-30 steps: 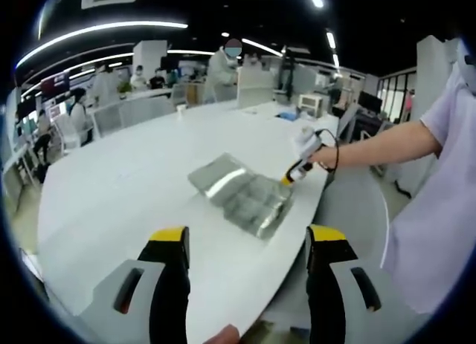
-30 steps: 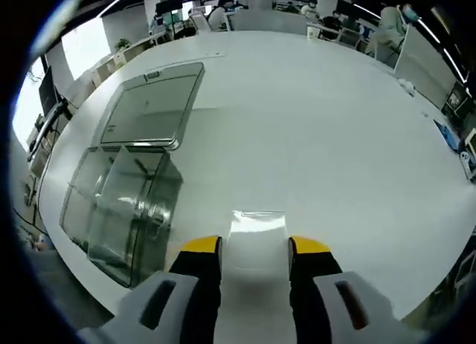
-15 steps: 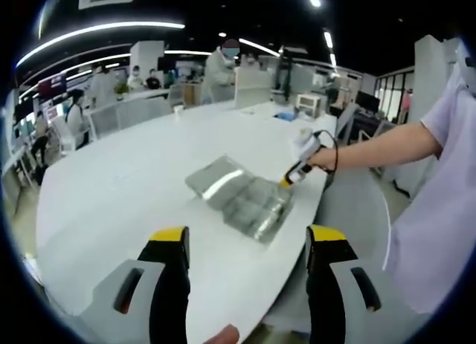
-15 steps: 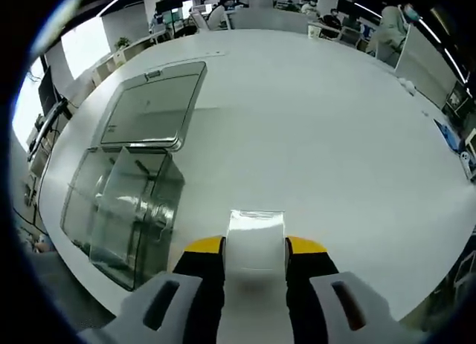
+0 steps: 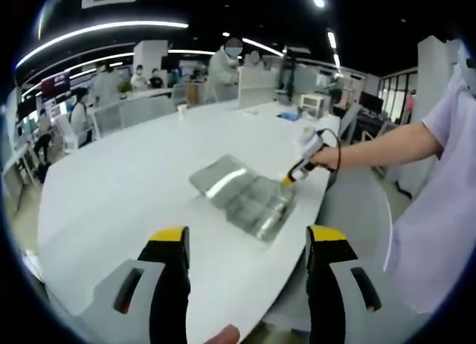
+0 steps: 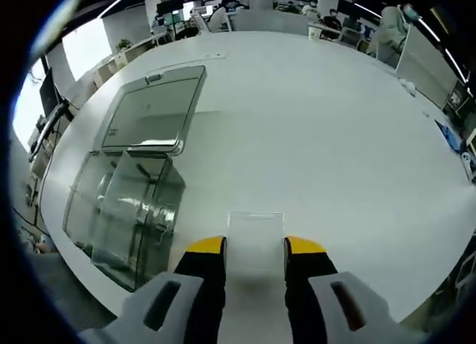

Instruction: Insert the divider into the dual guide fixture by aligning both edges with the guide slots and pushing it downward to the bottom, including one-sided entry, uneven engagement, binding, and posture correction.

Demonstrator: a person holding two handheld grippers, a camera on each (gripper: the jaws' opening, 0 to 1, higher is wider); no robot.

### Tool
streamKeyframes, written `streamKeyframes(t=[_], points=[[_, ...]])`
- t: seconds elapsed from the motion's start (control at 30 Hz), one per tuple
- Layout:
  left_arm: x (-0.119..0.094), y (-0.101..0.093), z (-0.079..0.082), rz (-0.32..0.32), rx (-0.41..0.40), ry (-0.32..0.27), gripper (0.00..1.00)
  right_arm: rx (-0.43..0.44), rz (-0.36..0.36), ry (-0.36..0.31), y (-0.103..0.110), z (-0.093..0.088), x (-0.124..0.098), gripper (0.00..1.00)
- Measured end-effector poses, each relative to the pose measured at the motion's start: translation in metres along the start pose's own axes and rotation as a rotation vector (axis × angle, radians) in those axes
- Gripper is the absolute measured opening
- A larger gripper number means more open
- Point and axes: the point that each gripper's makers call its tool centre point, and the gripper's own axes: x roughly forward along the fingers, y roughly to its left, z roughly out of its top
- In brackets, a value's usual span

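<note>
A clear plastic divider (image 6: 255,236) sits between the yellow-tipped jaws of my right gripper (image 6: 255,249), which is shut on it just above the white table (image 6: 320,121). The dual guide fixture (image 6: 130,206), a clear open-topped box, stands to the left near the table edge. Its flat clear lid (image 6: 152,106) lies beyond it. In the left gripper view, the fixture (image 5: 256,203) and lid (image 5: 219,177) lie ahead on the table (image 5: 126,188). My left gripper (image 5: 248,240) hangs open and holds nothing. The right gripper (image 5: 299,164) is at the fixture's right side.
A person's bare arm (image 5: 379,147) and white sleeve (image 5: 439,210) reach in from the right. The table's curved edge (image 5: 327,210) runs close by the fixture. Several people (image 5: 223,62) and desks with chairs stand far behind the table.
My right gripper's jaws have drawn in onto the divider's edges. The divider's glare has faded. The left gripper has stayed open and nearly still.
</note>
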Motion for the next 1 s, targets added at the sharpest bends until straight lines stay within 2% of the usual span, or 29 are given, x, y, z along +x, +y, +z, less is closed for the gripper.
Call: streamKeyframes(t=[1.0], points=[[0.007, -0.002, 0.000, -0.005, -0.001, 0.010, 0.59, -0.003, 0.027, -0.091, -0.014, 0.011, -0.021, 0.26]])
